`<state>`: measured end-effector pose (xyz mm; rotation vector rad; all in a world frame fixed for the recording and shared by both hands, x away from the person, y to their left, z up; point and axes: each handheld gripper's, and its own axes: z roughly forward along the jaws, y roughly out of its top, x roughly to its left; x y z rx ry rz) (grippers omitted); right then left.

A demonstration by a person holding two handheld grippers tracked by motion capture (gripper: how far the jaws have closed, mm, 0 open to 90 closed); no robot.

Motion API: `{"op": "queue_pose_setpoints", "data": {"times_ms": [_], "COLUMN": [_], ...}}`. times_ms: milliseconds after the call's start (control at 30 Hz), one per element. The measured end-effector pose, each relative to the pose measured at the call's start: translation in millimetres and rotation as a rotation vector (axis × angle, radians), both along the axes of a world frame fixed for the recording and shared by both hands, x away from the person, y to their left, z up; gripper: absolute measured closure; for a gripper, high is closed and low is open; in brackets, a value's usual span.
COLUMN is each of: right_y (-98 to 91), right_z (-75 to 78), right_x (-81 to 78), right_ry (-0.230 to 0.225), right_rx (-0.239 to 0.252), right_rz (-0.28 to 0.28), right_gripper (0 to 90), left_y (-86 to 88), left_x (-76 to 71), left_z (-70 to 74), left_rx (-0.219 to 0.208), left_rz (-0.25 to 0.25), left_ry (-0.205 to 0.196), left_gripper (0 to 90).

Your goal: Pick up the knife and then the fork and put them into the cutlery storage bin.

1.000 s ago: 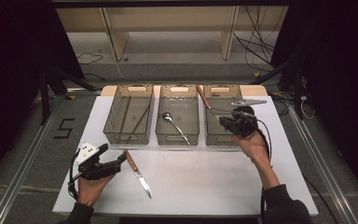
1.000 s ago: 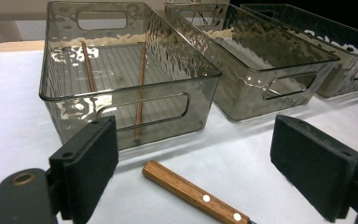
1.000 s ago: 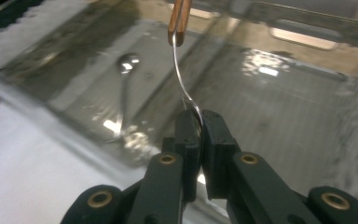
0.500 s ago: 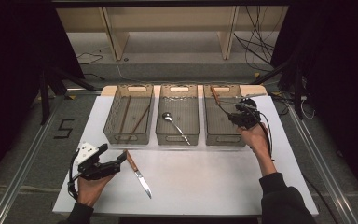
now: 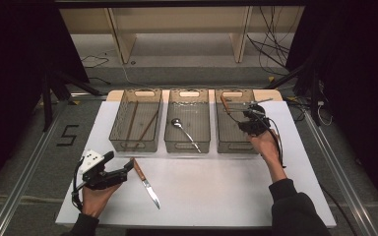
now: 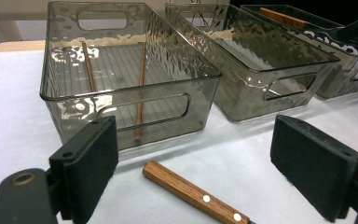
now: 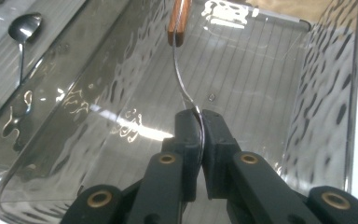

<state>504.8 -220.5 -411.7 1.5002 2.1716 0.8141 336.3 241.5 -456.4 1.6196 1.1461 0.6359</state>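
Smoked clear plastic makes the three bins that stand in a row along the far edge of the white desk [image 5: 216,196]. We see the right gripper [image 7: 199,122] over the right bin [image 5: 235,145], and its jaws are pressed together on the thin metal stem of a fork [image 7: 182,79]. The stem curves away from the jaws toward the far wall of the bin, and the wooden handle of the fork points up and away at the far end. The fork hangs inside the bin, above its ribbed floor; we cannot tell if any part of it touches the bin. In the high view the right hand [image 5: 265,143] comes from the near right side of the desk, with the forearm stretched forward and the gripper [image 5: 252,121] pointing into the bin near its right wall.

At the near left corner of the desk the left hand [image 5: 94,199] holds the left gripper [image 5: 120,169] low and almost level, pointing to the right. Its jaws are spread wide with nothing between the pads. In the left gripper view a knife [image 6: 193,193] with a wooden handle lies on the desk just in front of the jaws, near the left bin [image 6: 121,100].

Two chopsticks [image 5: 147,125] lie in the left bin, and a spoon [image 5: 184,132] lies in the middle bin [image 5: 187,145].
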Motion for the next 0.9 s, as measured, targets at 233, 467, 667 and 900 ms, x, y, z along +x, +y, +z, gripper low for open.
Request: {"op": "queue_pose_setpoints", "data": {"times_ms": [233, 467, 667, 900], "right_y": [4.7, 6.9, 14.4, 41.5], "right_z": [-4.2, 11.4, 27.5, 38.9], "right_x": [2.4, -4.3, -21.3, -54.1], "right_ry": [0.018, -0.026, -0.080, -0.138], "right_rx": [-0.010, 0.052, 0.092, 0.132], "right_rz": [0.008, 0.050, 0.098, 0.197], "right_gripper": [83.9, 54.1, 46.2, 40.2], "left_y": [-0.3, -0.3, 0.7, 3.2], "left_x": [-0.2, -0.1, -0.1, -0.2], "left_z": [0.4, 0.5, 0.8, 1.0], "left_rx": [0.000, 0.001, 0.003, 0.001], "left_rz": [-0.001, -0.001, 0.006, 0.020], "left_ry": [0.000, 0.000, -0.002, -0.002], "left_gripper": [14.8, 14.8, 14.8, 14.8]}}
